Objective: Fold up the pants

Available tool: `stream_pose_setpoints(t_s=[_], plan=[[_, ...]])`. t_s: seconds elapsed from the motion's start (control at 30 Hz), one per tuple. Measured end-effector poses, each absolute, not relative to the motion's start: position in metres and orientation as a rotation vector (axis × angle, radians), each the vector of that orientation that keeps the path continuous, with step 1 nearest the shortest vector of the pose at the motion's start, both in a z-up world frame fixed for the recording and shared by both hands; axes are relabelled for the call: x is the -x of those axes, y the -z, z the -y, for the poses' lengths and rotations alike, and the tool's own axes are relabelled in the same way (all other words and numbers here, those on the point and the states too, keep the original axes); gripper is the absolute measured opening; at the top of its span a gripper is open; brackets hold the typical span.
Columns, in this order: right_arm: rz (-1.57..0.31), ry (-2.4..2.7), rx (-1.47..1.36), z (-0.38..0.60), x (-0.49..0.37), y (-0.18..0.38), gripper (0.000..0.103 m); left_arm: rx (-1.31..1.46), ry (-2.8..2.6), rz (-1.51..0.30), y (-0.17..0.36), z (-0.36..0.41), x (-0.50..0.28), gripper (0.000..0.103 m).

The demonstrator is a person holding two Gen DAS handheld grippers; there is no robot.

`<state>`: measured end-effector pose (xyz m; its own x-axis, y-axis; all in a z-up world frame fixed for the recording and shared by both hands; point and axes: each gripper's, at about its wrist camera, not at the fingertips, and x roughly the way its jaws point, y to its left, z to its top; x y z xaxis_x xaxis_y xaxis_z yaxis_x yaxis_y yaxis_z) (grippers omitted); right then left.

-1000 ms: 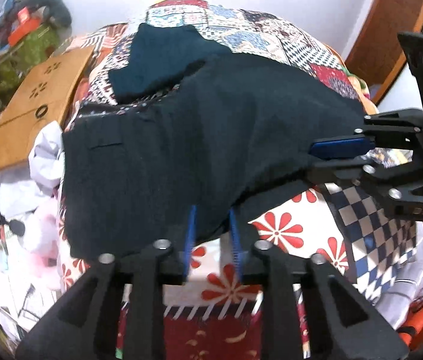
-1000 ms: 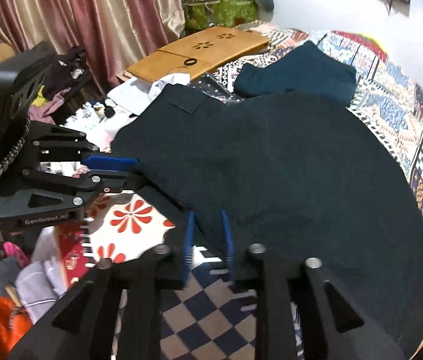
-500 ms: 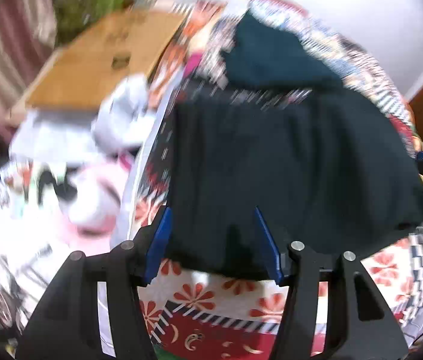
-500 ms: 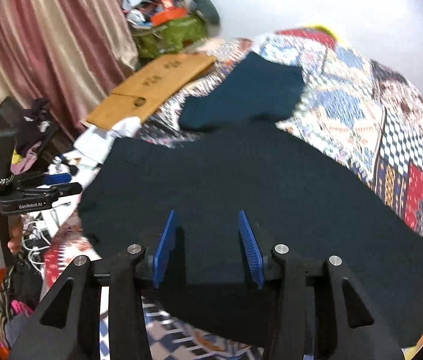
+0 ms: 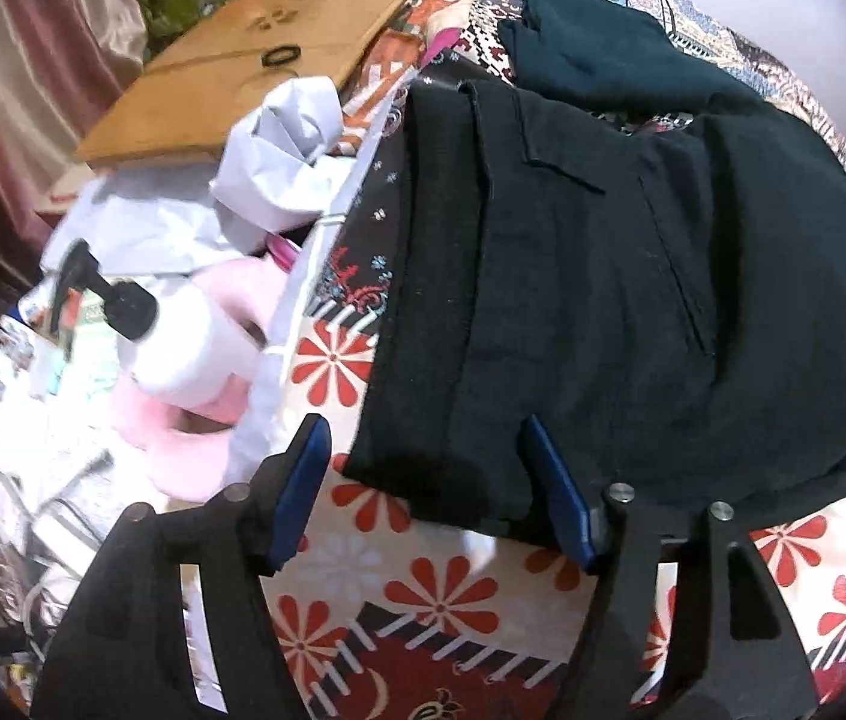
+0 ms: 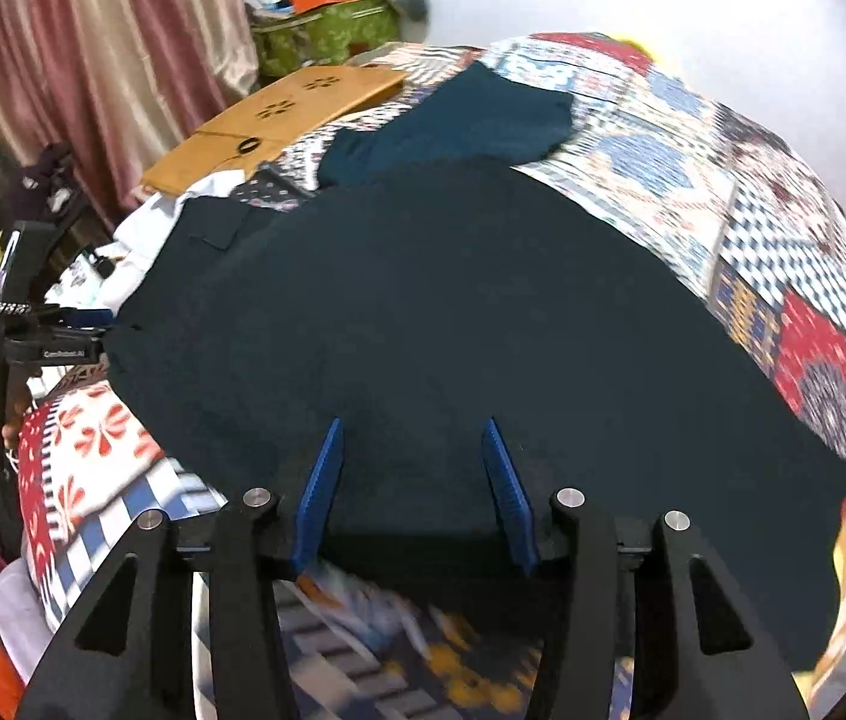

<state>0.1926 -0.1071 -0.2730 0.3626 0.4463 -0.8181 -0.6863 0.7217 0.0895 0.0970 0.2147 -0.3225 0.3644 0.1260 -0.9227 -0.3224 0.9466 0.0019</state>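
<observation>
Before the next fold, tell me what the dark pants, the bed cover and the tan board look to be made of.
Pants: matte woven cloth, probably cotton blend; lint specks and stitched pocket seams show, no sheen.
Bed cover: printed cotton-like fabric, flat finish; patchwork flower and check prints, soft creases.
Tan board: looks like thin wood or pressed board, smooth; stiff straight edges and cut-out holes. Cardboard cannot be ruled out.

**Dark pants on a loud quilt**

The pants (image 5: 633, 300) are black, perhaps very dark navy in the right wrist view. Behind them lies a teal cloth (image 5: 615, 54). The quilt (image 5: 441, 594) is patchwork: red flowers on white, blue-and-white checks, red medallion squares. The board (image 5: 243, 72) is tan, the curtain (image 6: 93, 60) striped maroon and beige. Gripper pads (image 6: 321, 498) are blue.
</observation>
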Motion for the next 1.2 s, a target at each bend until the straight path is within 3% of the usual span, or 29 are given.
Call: stream_pose_setpoints(t_s=[0.17, 0.27, 0.57, 1.07, 1.1, 1.2], plan=[[-0.969, -0.679, 0.174, 0.148, -0.19, 0.271, 0.044, 0.095, -0.326, -1.173, 0.319, -0.213, -0.104, 0.074], [-0.952, -0.625, 0.116, 0.174, -0.186, 0.265, 0.047, 0.068, -0.356, -1.172, 0.302, -0.213, -0.109, 0.063], [-0.886, -0.368, -0.065, 0.28, -0.187, 0.256, 0.047, 0.124, -0.142, -1.053, 0.229, -0.165, -0.156, 0.064], [-0.941, -0.137, -0.204, 0.383, -0.252, 0.296, 0.047, -0.016, 0.158, -1.129, 0.247, -0.015, -0.239, 0.065], [-0.952, -0.139, -0.215, 0.385, -0.258, 0.301, 0.047, -0.032, 0.164, -1.131, 0.247, -0.008, -0.242, 0.066], [-0.985, -0.139, -0.221, 0.386, -0.266, 0.312, 0.028, -0.084, 0.198, -1.131, 0.249, 0.015, -0.247, 0.069]])
